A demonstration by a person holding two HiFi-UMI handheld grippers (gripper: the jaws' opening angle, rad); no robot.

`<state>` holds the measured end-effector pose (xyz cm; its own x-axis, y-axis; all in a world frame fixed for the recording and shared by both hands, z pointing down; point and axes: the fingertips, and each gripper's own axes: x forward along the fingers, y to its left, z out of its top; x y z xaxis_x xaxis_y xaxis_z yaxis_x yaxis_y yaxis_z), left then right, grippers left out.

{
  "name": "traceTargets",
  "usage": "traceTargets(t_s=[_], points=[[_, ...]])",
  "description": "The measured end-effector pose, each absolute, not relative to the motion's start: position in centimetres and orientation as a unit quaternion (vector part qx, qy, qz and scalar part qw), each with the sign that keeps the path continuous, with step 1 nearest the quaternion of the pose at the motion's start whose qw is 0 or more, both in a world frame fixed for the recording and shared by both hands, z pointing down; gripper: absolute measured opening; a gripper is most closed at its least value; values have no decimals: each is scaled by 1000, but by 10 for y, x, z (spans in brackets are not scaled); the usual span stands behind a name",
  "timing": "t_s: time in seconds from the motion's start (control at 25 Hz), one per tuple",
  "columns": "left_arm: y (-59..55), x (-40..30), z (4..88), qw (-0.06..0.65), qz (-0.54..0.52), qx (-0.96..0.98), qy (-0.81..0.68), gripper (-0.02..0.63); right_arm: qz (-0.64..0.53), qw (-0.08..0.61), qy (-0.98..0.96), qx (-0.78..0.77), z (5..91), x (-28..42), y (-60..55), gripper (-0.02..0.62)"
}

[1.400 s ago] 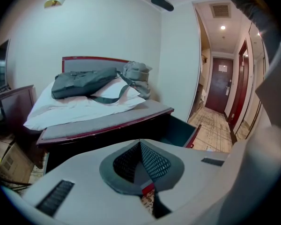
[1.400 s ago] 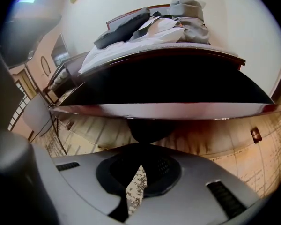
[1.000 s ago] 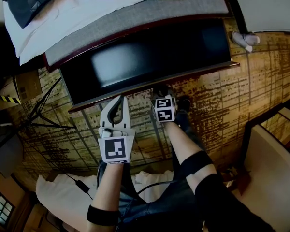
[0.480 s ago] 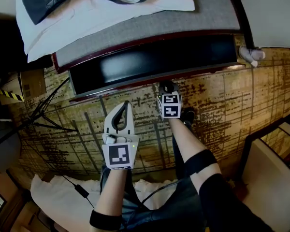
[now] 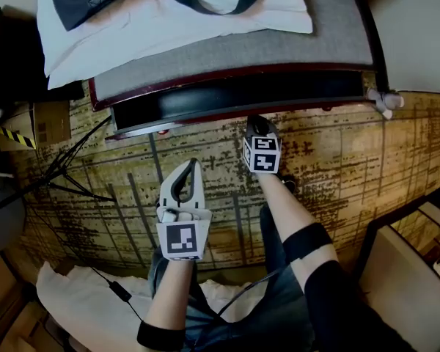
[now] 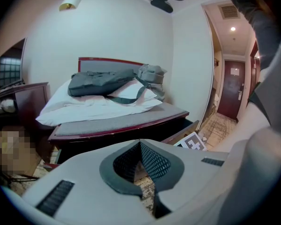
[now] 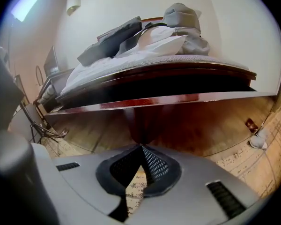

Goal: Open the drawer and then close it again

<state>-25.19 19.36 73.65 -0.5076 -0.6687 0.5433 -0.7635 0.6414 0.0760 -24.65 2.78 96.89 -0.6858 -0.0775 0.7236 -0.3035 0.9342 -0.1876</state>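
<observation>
Both grippers were closed and held nothing. The right gripper (image 5: 256, 123) had its tips against the drawer (image 5: 242, 103), which stuck out a narrow strip from under the bed (image 5: 227, 50). The left gripper (image 5: 193, 164) hung over the floor (image 5: 337, 160). The drawer's long axis ran left to right and its front faced the person. Only the right gripper view showed that reddish wooden front (image 7: 187, 121).
</observation>
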Motion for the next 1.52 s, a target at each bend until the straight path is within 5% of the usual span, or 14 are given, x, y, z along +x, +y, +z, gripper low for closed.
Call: traceTargets(t_s=[0.72, 1.52], points=[[205, -291, 748, 258, 82, 384, -883, 2, 106, 368, -920, 90, 969, -331, -13, 0], [224, -298, 739, 248, 89, 381, -886, 2, 68, 380, -918, 92, 959, -337, -14, 2]])
